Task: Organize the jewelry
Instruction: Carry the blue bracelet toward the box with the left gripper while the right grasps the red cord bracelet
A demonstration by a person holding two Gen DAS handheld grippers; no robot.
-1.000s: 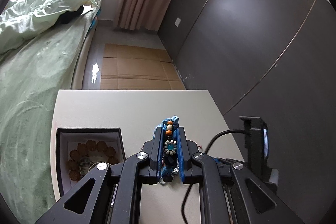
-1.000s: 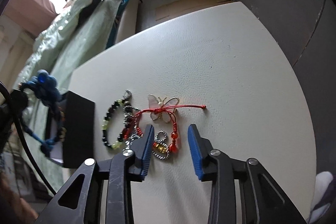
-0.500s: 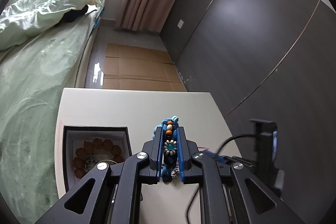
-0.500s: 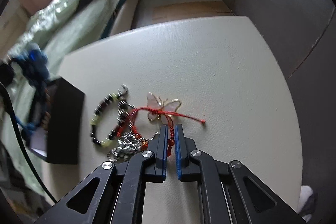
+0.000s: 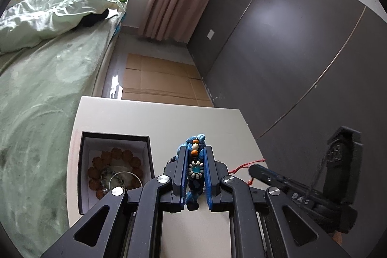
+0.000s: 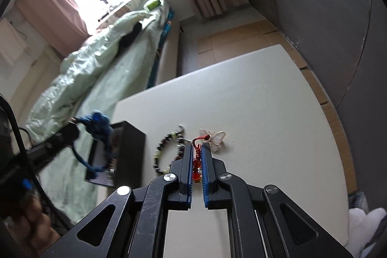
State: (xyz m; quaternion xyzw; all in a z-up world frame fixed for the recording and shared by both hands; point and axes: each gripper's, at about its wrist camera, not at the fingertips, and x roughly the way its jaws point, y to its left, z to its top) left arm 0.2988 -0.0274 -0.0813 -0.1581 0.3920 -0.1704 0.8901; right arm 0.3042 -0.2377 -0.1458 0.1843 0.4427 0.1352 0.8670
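Bedroom, white table (image 6: 254, 93) beside green bed (image 5: 36, 93). Left gripper (image 5: 195, 156) clamped on blue beaded bracelet (image 5: 195, 167), beside black box (image 5: 83, 161); only left view shows brown beads (image 5: 116, 154) inside. Right gripper (image 6: 197, 154) pinches red cord bracelet (image 6: 197, 156); only right view shows butterfly charm (image 6: 216, 137) and dark bead bracelet (image 6: 162, 149) lying on table.
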